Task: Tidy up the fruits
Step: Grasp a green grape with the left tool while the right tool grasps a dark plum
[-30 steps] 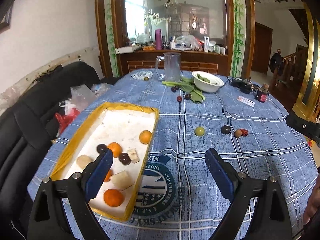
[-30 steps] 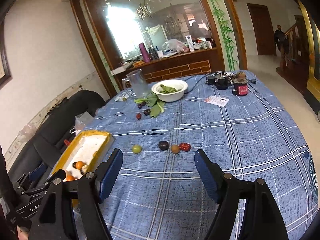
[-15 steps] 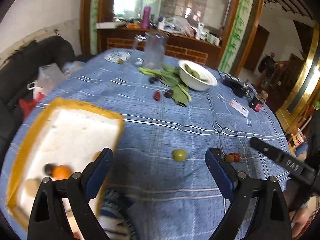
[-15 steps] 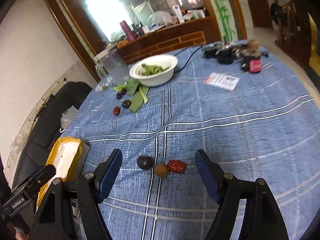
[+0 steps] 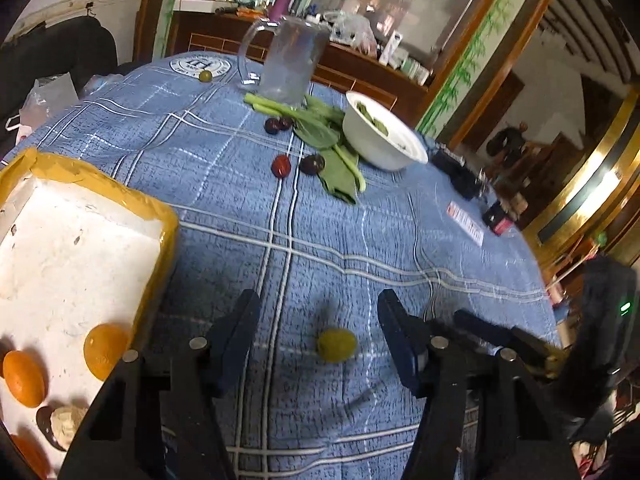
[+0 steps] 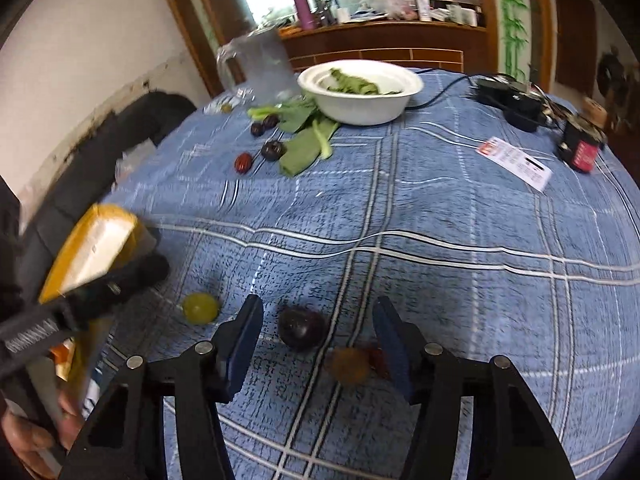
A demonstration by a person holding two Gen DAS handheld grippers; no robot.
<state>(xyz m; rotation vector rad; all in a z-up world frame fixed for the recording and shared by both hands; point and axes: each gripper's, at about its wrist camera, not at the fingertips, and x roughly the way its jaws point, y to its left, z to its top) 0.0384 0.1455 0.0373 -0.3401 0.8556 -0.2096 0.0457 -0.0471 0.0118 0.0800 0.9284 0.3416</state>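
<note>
Left wrist view. Left gripper (image 5: 318, 330): pointed down at the blue checked tablecloth (image 5: 360, 240), jaws closing, pads not yet on anything. Green fruit (image 5: 337, 344): lies on the cloth between the two fingers, nearer the right one, touching neither. Yellow-rimmed tray (image 5: 160, 236): near left, white inside, holding oranges (image 5: 106, 350) and a few smaller pieces at its near end. Far side of the table: two dark plums and a red date (image 5: 281, 165) beside loose green leaves (image 5: 338, 168), a white bowl (image 5: 384, 140) of greens, a clear jug (image 5: 290, 62). Right gripper's body shows at the near right edge.

Right wrist view. Right gripper (image 6: 316, 334): also tilted down at the cloth, jaws closing, nothing clamped. Dark plum (image 6: 302, 327): on the cloth between the fingers, closer to the left one, clear of both. Brown fruit (image 6: 350, 362): blurred, just right of the plum, near the right finger. Small red fruit (image 6: 376, 356): partly hidden behind that finger. The green fruit (image 6: 200, 308) lies left of the left finger, outside the jaws. The left gripper (image 6: 88, 296) crosses the near left, held by a hand (image 6: 36, 440), with the tray (image 6: 96, 240) beyond it. Far right: a paper slip (image 6: 516, 162) and a dark jar (image 6: 582, 148).
</note>
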